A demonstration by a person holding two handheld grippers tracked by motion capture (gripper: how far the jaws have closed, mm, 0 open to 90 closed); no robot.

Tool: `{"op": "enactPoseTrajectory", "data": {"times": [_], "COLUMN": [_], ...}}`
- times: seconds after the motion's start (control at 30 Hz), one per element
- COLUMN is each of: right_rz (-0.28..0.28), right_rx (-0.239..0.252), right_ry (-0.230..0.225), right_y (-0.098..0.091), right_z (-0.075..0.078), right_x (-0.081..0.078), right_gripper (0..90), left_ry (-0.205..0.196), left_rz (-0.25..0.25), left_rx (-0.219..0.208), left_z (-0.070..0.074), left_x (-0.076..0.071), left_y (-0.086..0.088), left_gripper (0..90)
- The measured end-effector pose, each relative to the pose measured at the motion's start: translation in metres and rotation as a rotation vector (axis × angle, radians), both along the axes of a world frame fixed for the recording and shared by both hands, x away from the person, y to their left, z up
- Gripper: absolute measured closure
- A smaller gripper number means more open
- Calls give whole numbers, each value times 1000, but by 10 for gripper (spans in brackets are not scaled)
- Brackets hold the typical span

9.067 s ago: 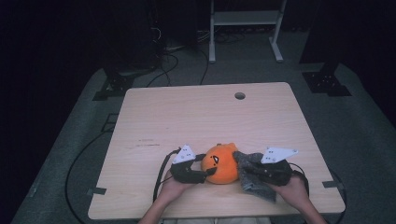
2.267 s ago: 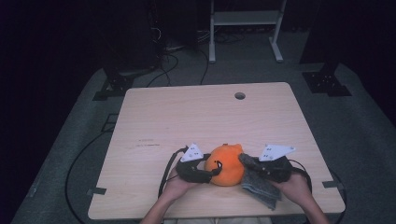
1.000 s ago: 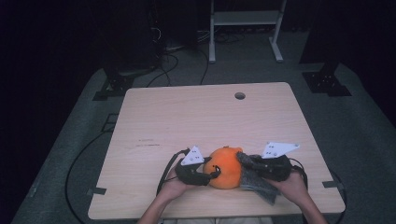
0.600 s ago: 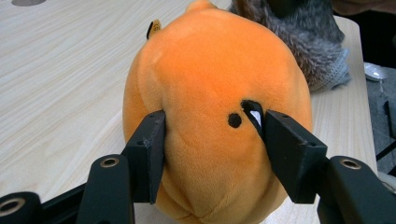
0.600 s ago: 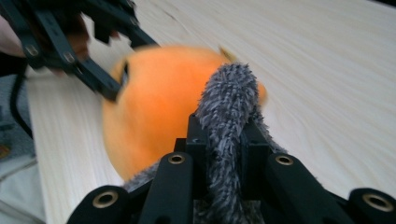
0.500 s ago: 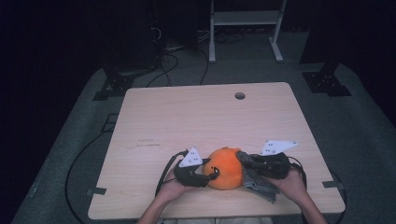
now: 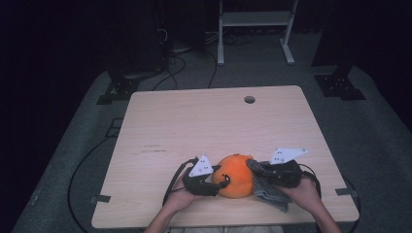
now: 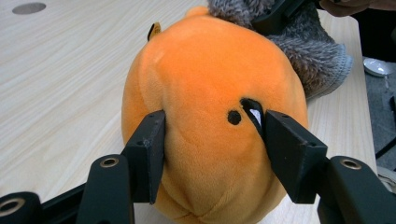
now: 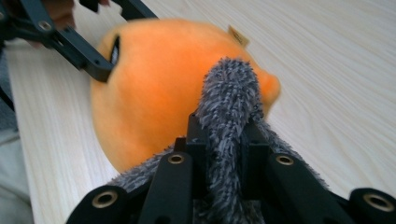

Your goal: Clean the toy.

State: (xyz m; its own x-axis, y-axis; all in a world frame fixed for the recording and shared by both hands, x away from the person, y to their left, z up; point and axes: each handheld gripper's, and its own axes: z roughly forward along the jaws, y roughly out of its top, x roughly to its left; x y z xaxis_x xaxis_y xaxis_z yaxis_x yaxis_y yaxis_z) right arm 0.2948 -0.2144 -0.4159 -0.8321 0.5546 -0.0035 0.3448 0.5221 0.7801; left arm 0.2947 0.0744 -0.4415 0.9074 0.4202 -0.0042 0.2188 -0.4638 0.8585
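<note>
Pinching the orange plush toy [image 7: 235, 175] near the bench [image 7: 194, 126] front edge, we are clamping our left claw [image 7: 218, 182] on its soft body, jaws sunk into the fabric. Our right claw [image 9: 219, 140] is closing tight on a fold of the grey fuzzy cloth [image 9: 229, 102] just right of the toy and lying against it. We are risking the cloth slipping out of that narrow pinch. We are also risking the squashy toy squeezing loose, or rolling off the near edge, if we are pulling unevenly.

one orange plush toy [image 7: 235, 175], one grey fuzzy cloth [image 7: 270, 193]
</note>
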Motion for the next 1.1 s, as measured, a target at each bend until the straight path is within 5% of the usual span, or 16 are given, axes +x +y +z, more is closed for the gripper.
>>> {"op": "enactPoseTrajectory", "data": {"times": [0.07,0.2,0.4,0.57,0.67,0.77,0.83,0.97,1.1], "right_rz": [1,75,30,76,87,69,48,71,78], "right_rx": [-19,66,-48,39,-10,-40,-46,32,-16], "right_ry": [-29,-58,-49,-99,-102,-74,-66,-85,-81], "right_y": [1,15,8,19,30,22,13,22,31], "right_z": [3,14,6,19,15,10,10,20,13], "right_x": [-4,-11,-7,-15,-13,-10,-10,-15,-12], "right_gripper": [773,770,772,764,765,770,770,768,772], "left_ry": [-3,-1,-10,-24,-24,-19,-25,-39,-13], "left_rz": [2,12,15,27,25,22,21,25,42], "left_rx": [5,3,2,-1,-2,-7,-8,-10,-45], "left_z": [0,-1,0,0,-1,-1,0,0,1], "left_x": [0,0,-1,-3,-4,-3,-3,-4,-2], "left_y": [-2,-1,-3,-12,-10,-9,-11,-17,-12], "left_gripper": [415,417,414,404,402,402,400,387,283]}}
